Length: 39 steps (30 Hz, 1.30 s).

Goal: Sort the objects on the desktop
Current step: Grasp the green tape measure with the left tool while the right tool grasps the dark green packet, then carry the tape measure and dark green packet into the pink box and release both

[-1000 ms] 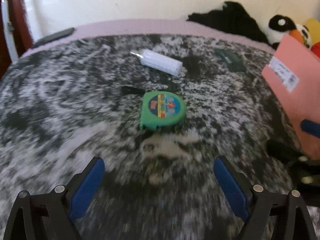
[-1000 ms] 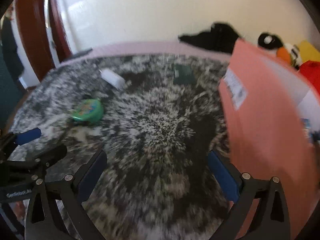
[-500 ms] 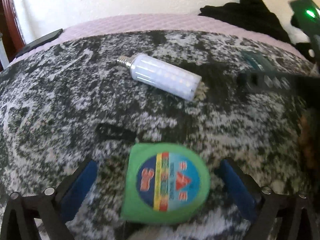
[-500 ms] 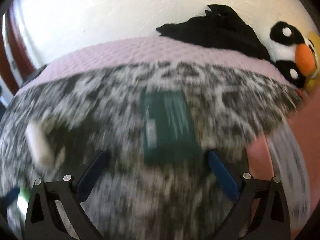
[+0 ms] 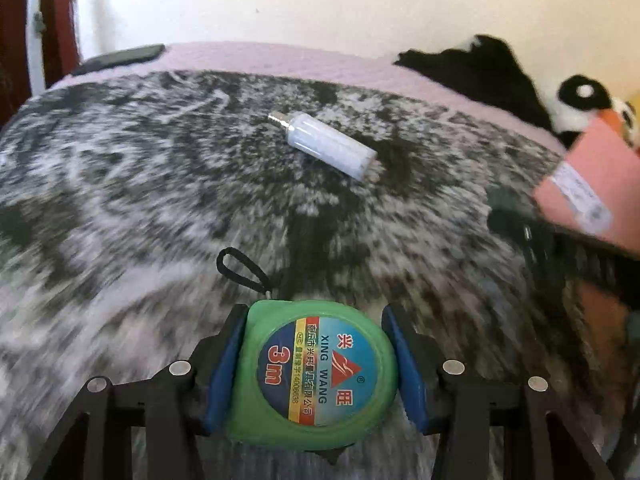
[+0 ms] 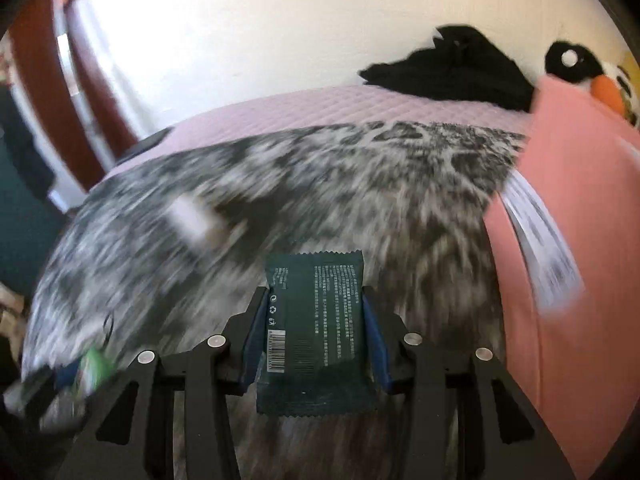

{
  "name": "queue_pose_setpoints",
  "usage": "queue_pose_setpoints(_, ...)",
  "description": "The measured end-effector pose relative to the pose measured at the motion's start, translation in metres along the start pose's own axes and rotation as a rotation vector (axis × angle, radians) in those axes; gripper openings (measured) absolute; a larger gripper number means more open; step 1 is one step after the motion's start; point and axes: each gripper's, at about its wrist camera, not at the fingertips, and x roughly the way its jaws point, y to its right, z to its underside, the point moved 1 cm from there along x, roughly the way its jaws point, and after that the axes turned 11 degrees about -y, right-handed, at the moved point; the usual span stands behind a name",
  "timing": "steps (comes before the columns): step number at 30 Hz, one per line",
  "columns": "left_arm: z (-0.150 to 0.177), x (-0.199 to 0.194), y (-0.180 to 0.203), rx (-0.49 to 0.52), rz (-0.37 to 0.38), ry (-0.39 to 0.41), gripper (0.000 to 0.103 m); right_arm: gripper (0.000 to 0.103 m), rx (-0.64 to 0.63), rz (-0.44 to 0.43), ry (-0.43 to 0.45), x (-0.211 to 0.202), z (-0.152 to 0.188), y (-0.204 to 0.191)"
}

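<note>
1. Gripping both picks at once, the left claw (image 5: 314, 364) is clenching the green tape measure (image 5: 316, 368) between its blue pads, while the right claw (image 6: 316, 336) is pinching the dark green sachet (image 6: 316, 328) by its sides.
2. Waiting ahead of the left claw on the mottled blanket (image 5: 140, 184), the white LED bulb (image 5: 326, 146) is lying unsorted.
3. Standing to the right of both claws, the pink box (image 6: 580, 240) is probably the destination; the next move is calling for carrying both loads over its rim before releasing.

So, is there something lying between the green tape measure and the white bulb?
Only bare speckled blanket and the tape measure's black wrist loop lie between the tape measure, clamped in the left gripper, and the bulb, in the left wrist view.
</note>
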Motion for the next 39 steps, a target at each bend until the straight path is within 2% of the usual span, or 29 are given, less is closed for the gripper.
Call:
queue_pose_setpoints(4,0.03,-0.043,0.002,0.021,-0.01,0.035,0.057,0.047,-0.058,-0.014,0.025,-0.053,0.059,-0.024)
queue_pose_setpoints(11,0.073,-0.115,0.02,0.073,-0.003,0.101,0.057,0.047,-0.075,-0.074,0.061,-0.143,0.15,-0.038)
queue_pose_setpoints(18,0.1,-0.174,0.07,0.18,0.045,0.173,0.057,0.047,-0.056,-0.064,0.158,-0.225,0.201,-0.024)
queue_pose_setpoints(24,0.107,-0.194,0.139,0.298,0.119,0.195,0.057,0.048,0.007,-0.02,0.25,-0.286,0.227,0.015)
queue_pose_setpoints(29,0.099,-0.197,0.204,0.397,0.168,0.211,0.057,0.048,0.075,0.03,0.314,-0.328,0.241,0.059)
queue_pose_setpoints(34,0.081,-0.195,0.263,0.47,0.195,0.244,0.057,0.048,0.13,0.092,0.363,-0.358,0.237,0.105)
queue_pose_setpoints(39,0.056,-0.184,0.313,0.509,0.208,0.26,0.057,0.048,0.175,0.149,0.394,-0.374,0.21,0.156)
